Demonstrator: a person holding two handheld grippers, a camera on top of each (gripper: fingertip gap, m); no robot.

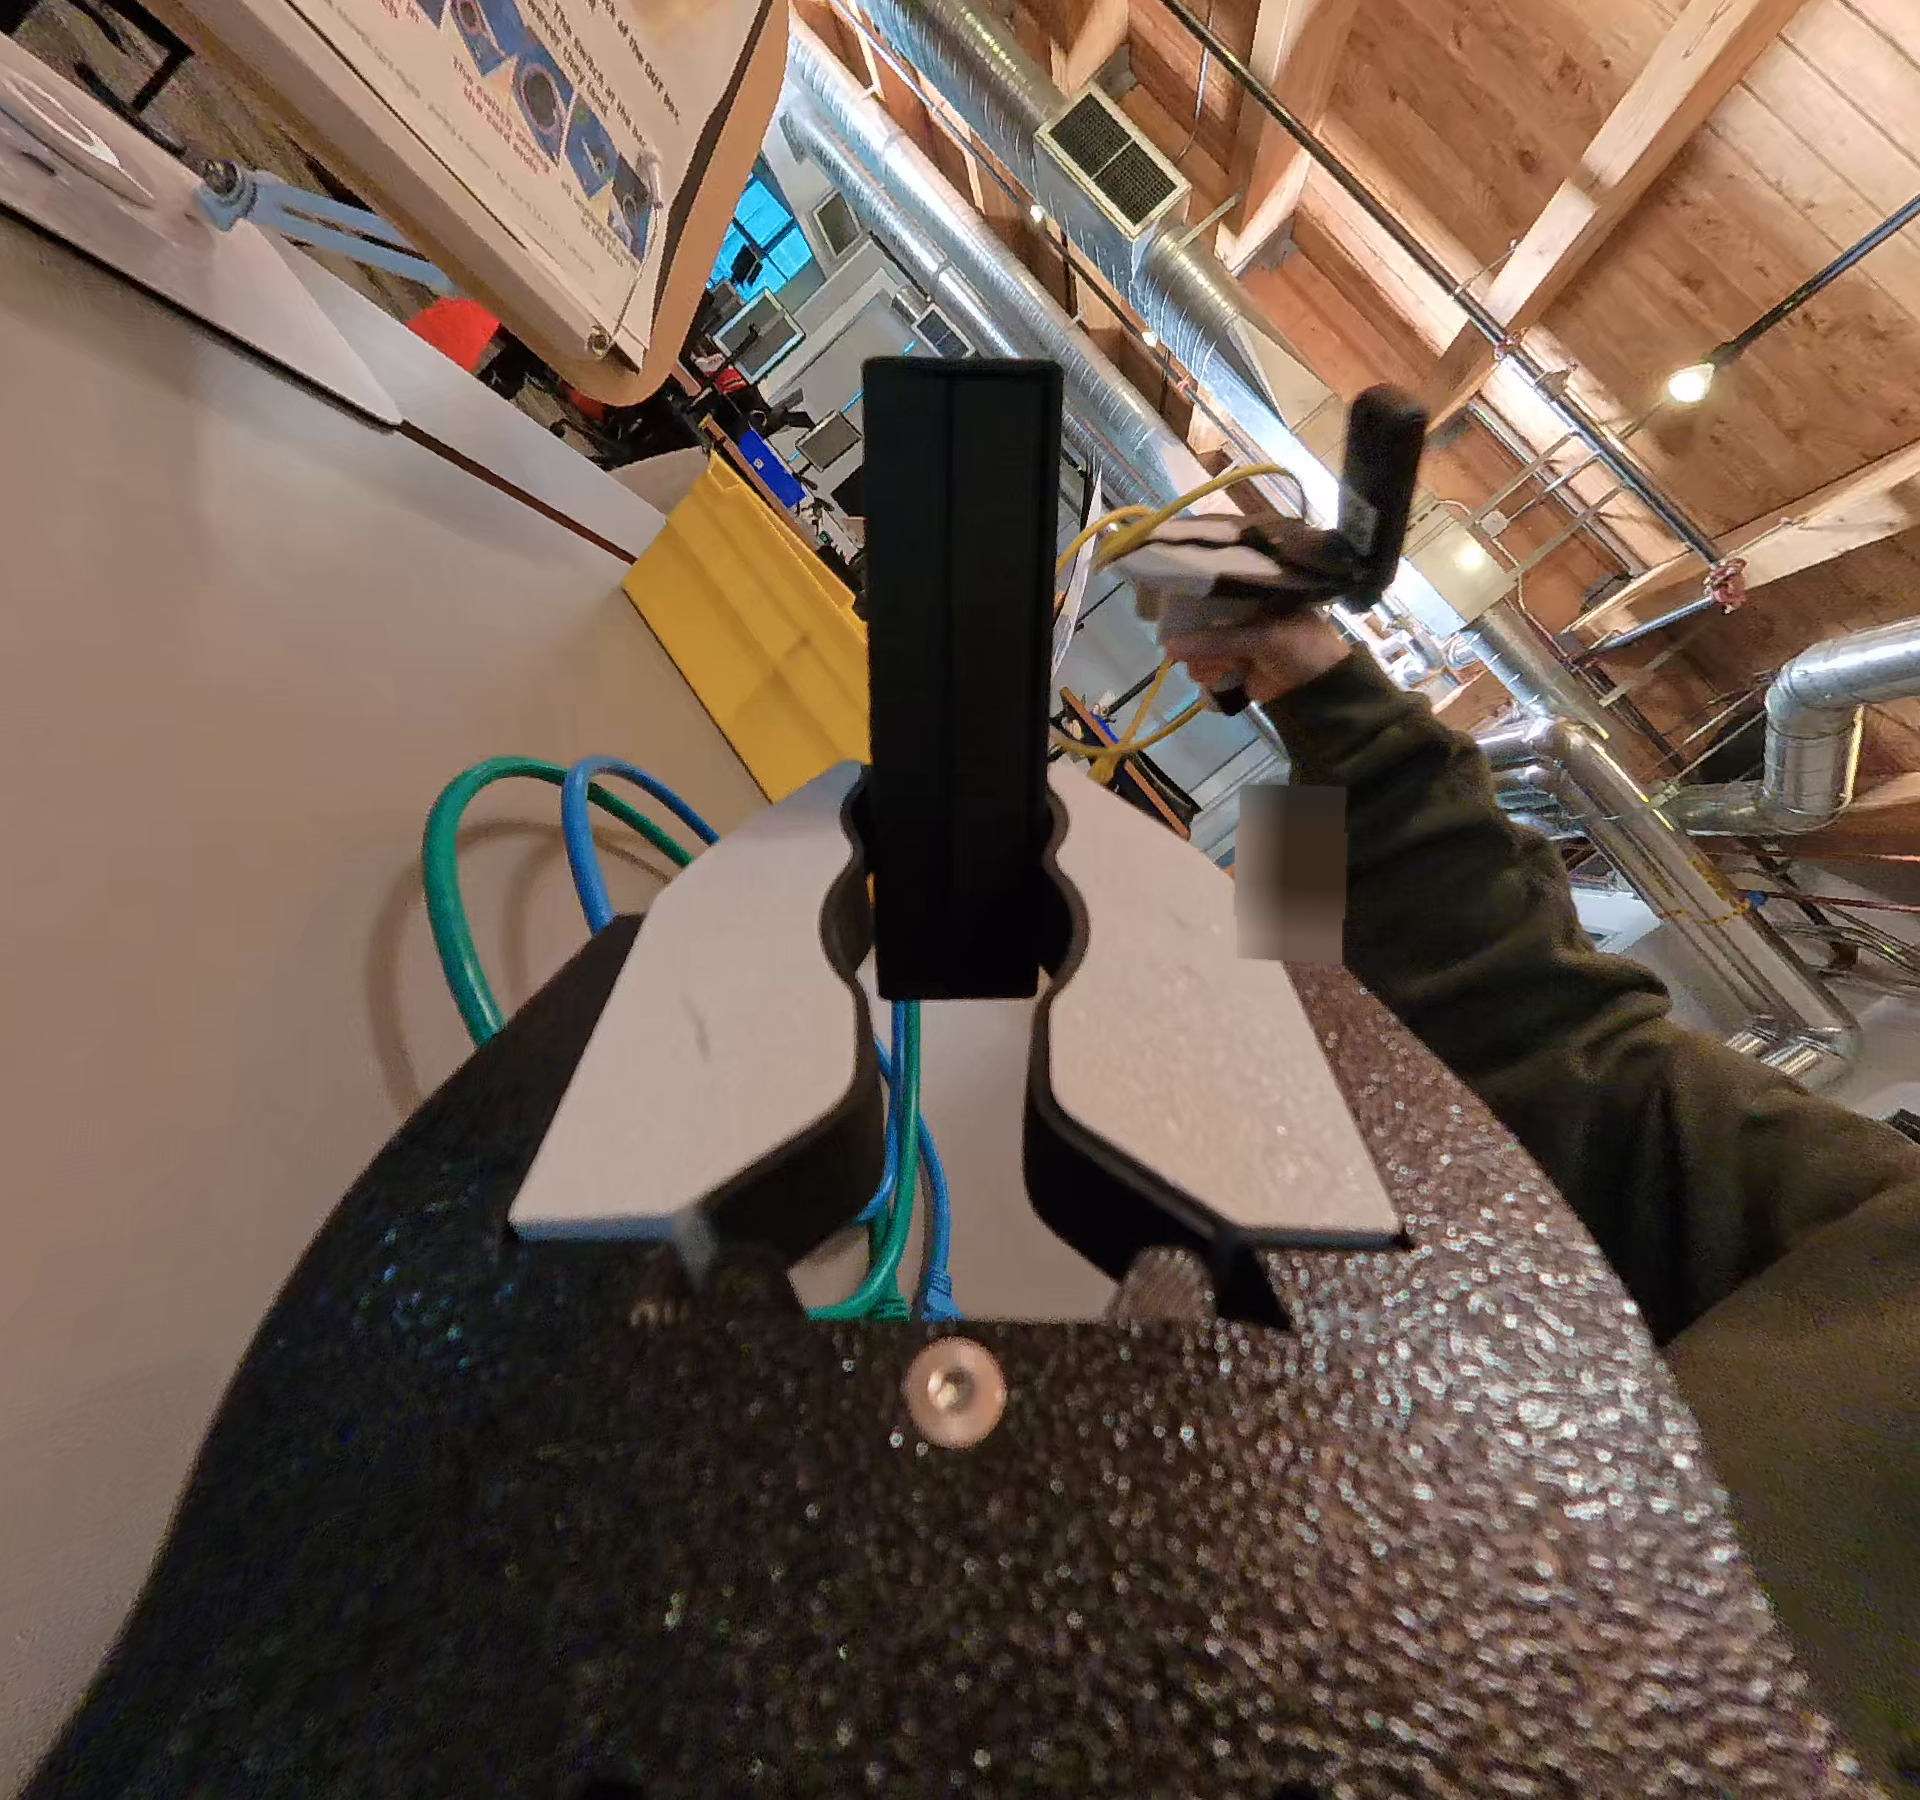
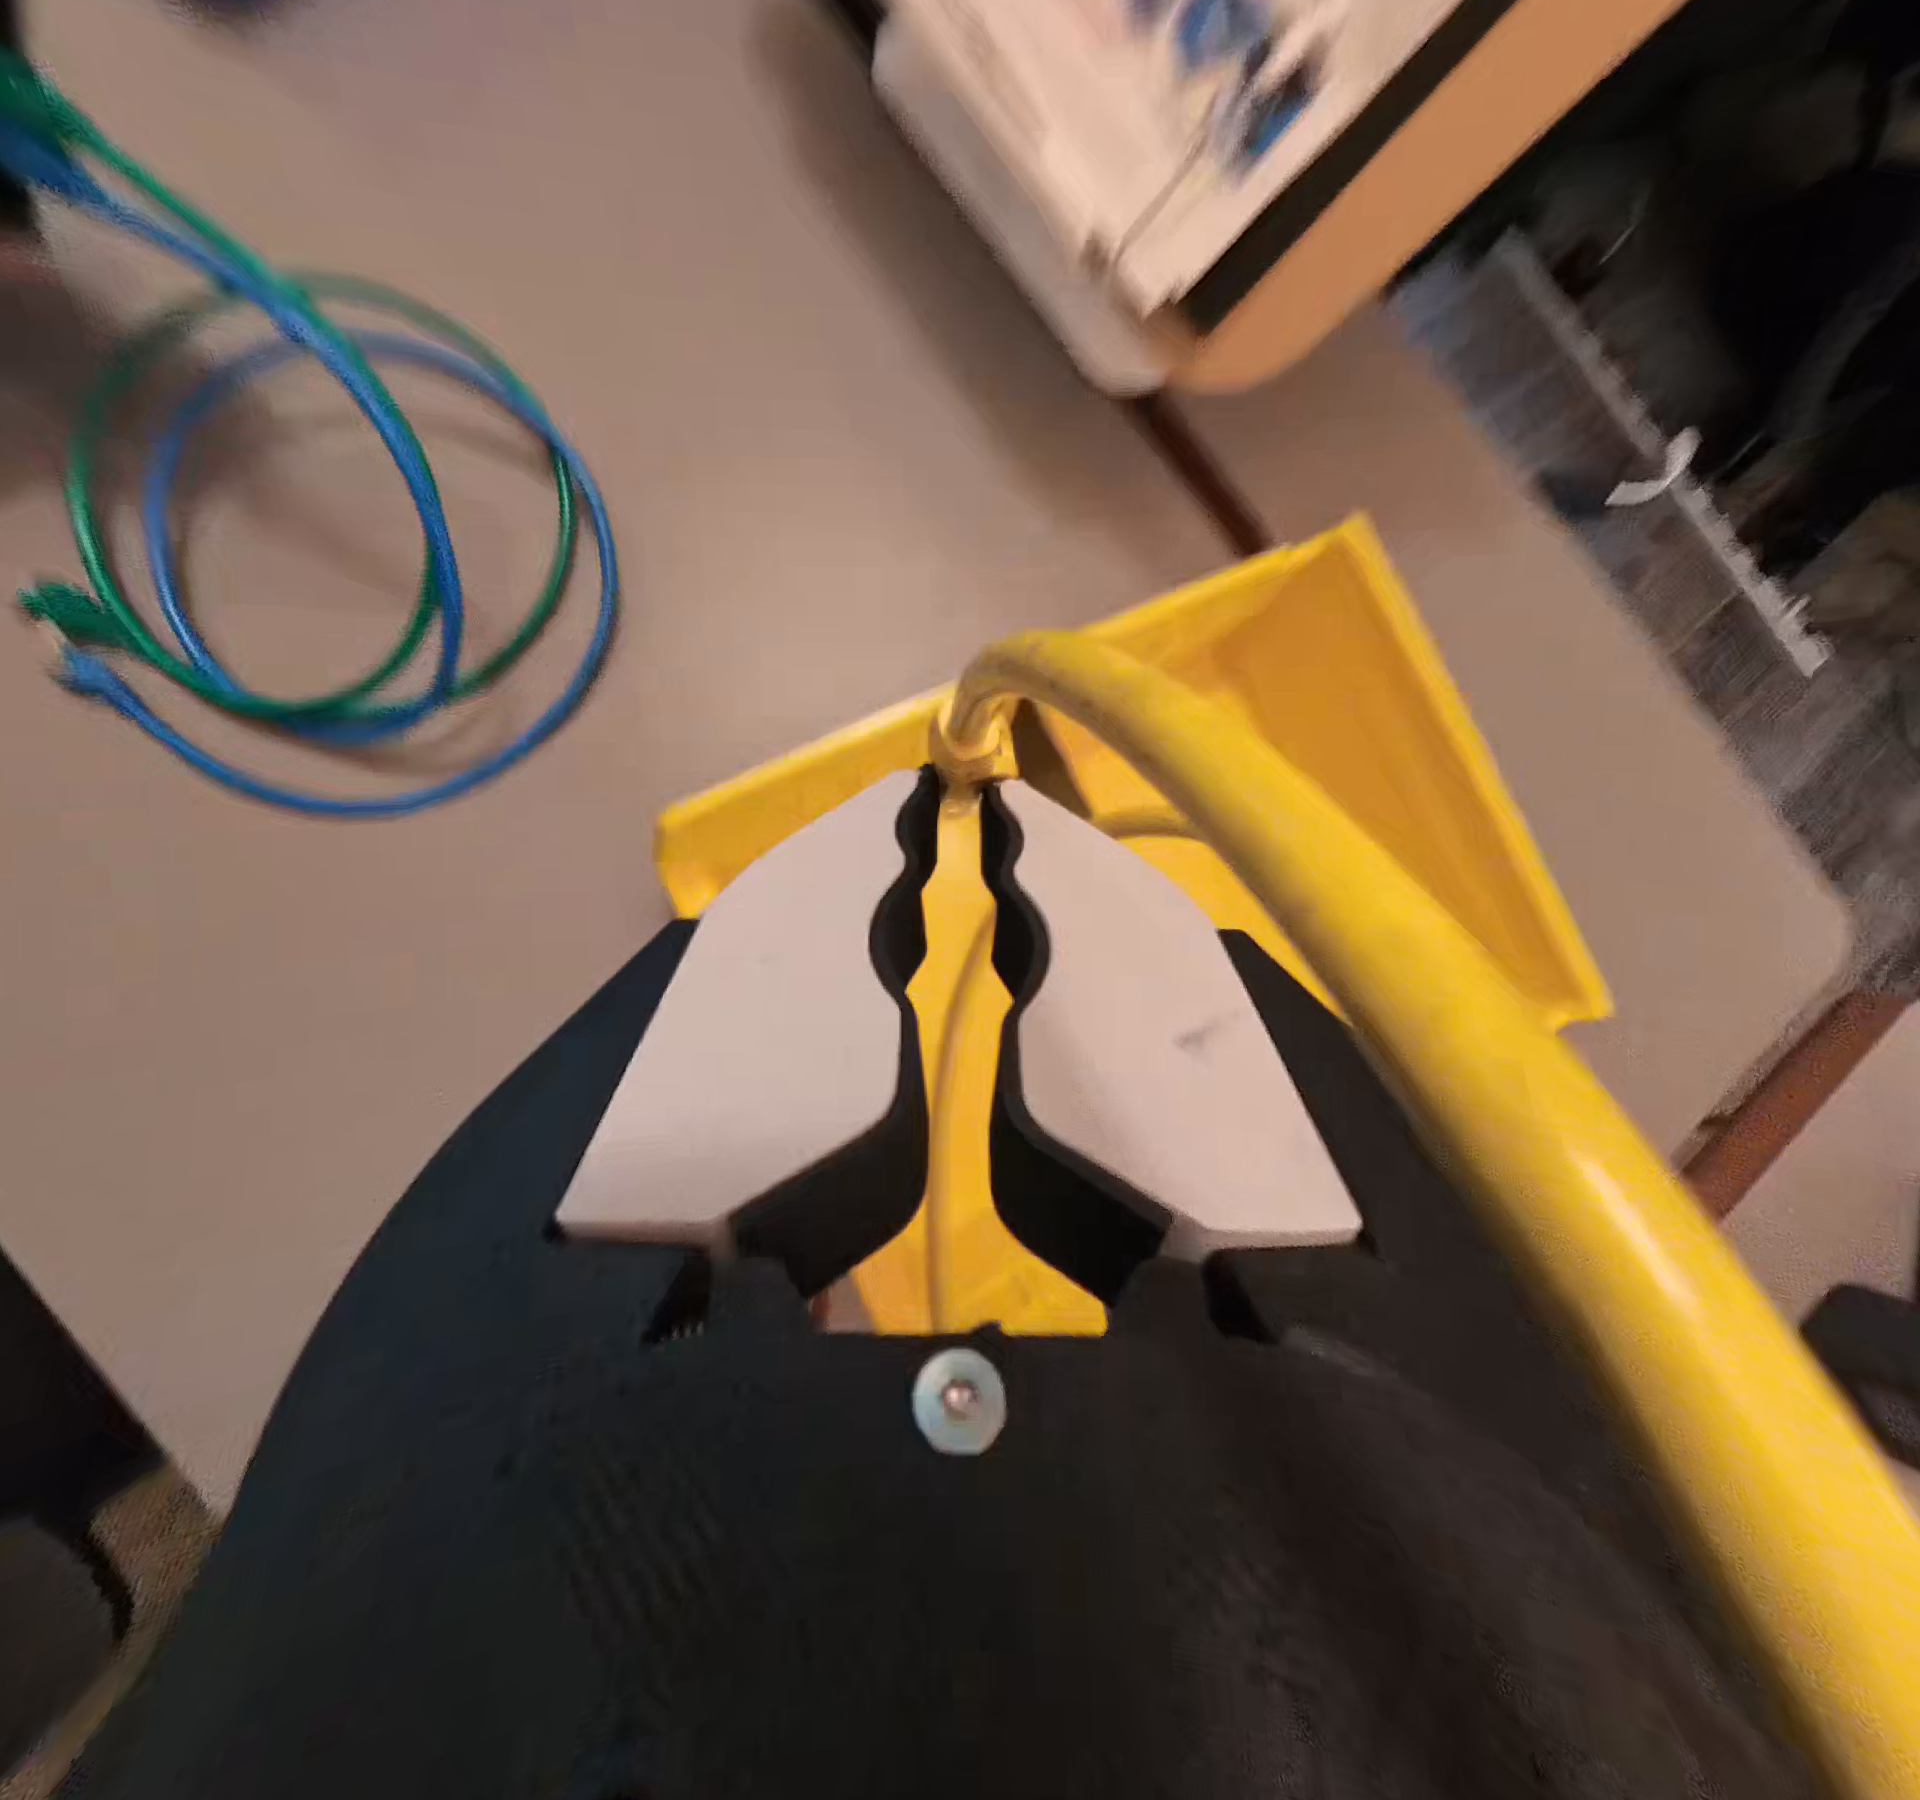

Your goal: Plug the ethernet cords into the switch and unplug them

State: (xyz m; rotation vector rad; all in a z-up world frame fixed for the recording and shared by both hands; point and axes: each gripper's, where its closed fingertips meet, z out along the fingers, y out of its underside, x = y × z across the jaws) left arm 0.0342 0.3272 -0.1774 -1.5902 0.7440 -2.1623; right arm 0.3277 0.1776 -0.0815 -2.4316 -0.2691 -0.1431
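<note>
Switch: the black switch [image 1: 958,680] is clamped between the fingers of the left gripper [image 1: 956,903], lifted off the table [image 1: 208,711]. Its long axis runs straight away from the left wrist camera, along the fingers; the far end points up and outward toward the wooden ceiling [image 1: 1507,88]. Which face carries the ports cannot be told.
Left fingers: clenched on the switch's near end, one pad on each narrow side.
Green and blue cords: the green cord [image 1: 457,909] and blue cord [image 1: 582,836] loop on the table beside and below the switch, their strands passing under it between the fingers. In the right wrist view they lie coiled together [image 2: 343,524], both free plugs resting on the table.
Yellow cord: the yellow cord [image 2: 1455,1054] is pinched at its plug end by the right gripper [image 2: 961,794]; it arches up from the fingertips and sweeps back past the camera.
Right fingers: clenched on the yellow cord's plug, tips nearly together.
Yellow bin: the yellow bin [image 2: 1351,711] sits on the table just beyond the right fingertips, and behind the switch in the left view [image 1: 748,628].
Board: a printed board [image 1: 499,67] stands at the table's edge, above the bin.
</note>
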